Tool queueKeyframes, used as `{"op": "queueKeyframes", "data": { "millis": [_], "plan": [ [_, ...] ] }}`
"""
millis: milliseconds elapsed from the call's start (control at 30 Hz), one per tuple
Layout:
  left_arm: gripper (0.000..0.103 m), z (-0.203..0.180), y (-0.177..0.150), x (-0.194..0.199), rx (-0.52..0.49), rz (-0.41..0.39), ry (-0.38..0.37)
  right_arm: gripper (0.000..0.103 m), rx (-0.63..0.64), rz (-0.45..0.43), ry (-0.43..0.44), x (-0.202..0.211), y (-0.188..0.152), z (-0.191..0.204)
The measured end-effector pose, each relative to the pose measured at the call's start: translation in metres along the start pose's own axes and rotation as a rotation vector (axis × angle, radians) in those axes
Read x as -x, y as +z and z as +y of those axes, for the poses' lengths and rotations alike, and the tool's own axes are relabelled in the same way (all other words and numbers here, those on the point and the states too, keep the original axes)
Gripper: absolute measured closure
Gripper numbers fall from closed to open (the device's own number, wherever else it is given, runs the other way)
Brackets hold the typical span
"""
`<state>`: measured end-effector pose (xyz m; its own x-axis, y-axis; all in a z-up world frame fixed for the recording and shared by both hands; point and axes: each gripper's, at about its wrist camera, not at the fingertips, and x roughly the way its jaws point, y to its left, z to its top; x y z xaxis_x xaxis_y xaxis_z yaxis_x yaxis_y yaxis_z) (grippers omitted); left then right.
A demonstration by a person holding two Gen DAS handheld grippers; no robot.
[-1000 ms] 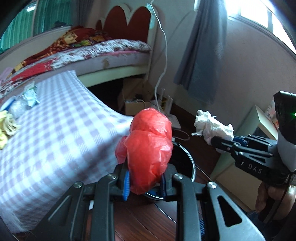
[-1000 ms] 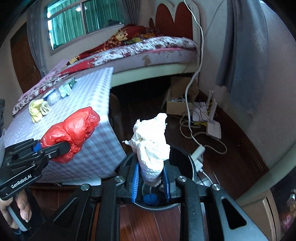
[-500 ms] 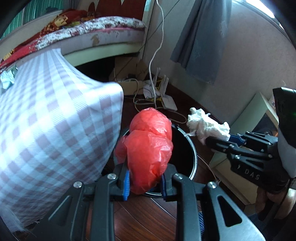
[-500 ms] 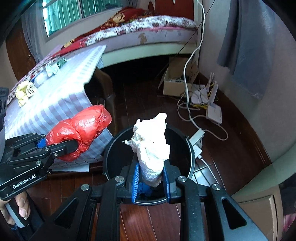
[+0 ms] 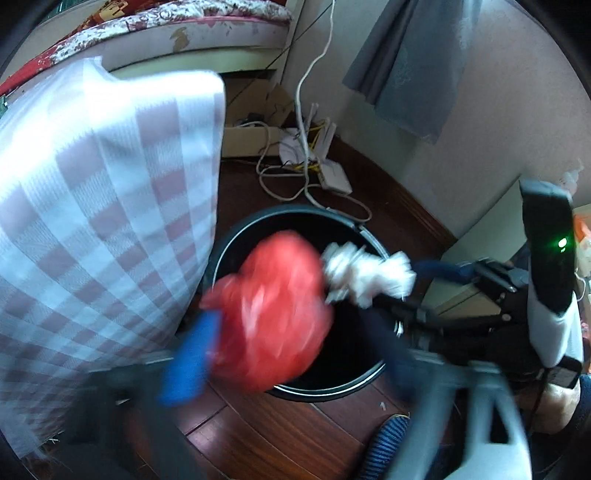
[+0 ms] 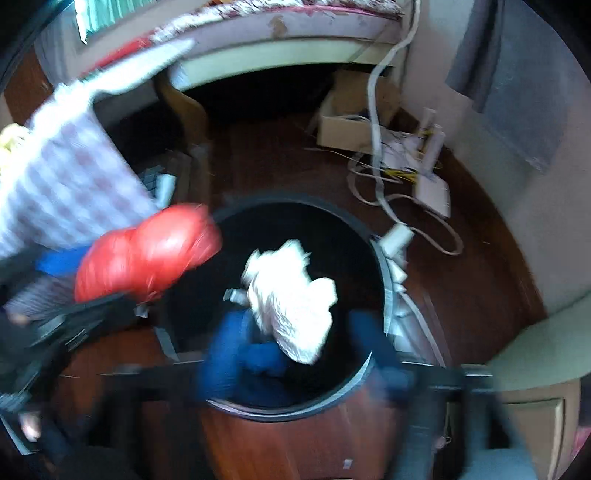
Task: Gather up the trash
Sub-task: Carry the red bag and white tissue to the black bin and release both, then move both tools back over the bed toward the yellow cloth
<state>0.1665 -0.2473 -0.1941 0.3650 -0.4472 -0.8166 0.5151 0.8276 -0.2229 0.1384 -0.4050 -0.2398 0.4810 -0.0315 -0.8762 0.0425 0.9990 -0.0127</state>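
A round black trash bin [image 5: 295, 218] stands on the dark wood floor; it also shows in the right wrist view [image 6: 373, 376]. My left gripper [image 5: 291, 347] has its fingers spread wide apart, and the red plastic bag [image 5: 273, 314] sits loose between them over the bin's mouth. My right gripper [image 6: 299, 347] is also spread open, with the crumpled white tissue [image 6: 295, 291] loose between its fingers above the bin. The frames are motion-blurred. In the right wrist view the red bag [image 6: 147, 254] hangs at the bin's left rim.
A table with a checked cloth [image 5: 92, 206] stands just left of the bin. Cables, a router and a cardboard box [image 5: 255, 136] lie on the floor behind it. A pale cabinet [image 6: 535, 354] is at the right, a bed [image 5: 177, 29] behind.
Both grippers have dropped lower over the bin and tilted down. Both have opened, so the red bag and the tissue are no longer pinched.
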Motion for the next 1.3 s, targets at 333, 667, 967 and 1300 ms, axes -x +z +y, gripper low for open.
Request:
{"op": "queueKeyframes", "data": {
  "millis": [333, 667, 967, 1300],
  "plan": [
    [0.001, 0.023, -0.018, -0.004, 0.037, 0.014, 0.124, 0.001, -0.004, 0.035, -0.064, -0.009, -0.006, -0.006],
    [0.001, 0.044, -0.027, 0.014, 0.045, 0.002, 0.179, 0.001, 0.026, 0.011, -0.027, 0.008, -0.003, 0.020],
    [0.001, 0.055, -0.034, 0.053, 0.049, -0.050, 0.205, 0.001, 0.023, -0.038, -0.014, 0.046, 0.002, 0.032],
    [0.001, 0.064, -0.040, 0.112, 0.048, -0.137, 0.257, 0.001, 0.048, -0.119, 0.028, 0.096, 0.005, 0.065]
  ]
}}
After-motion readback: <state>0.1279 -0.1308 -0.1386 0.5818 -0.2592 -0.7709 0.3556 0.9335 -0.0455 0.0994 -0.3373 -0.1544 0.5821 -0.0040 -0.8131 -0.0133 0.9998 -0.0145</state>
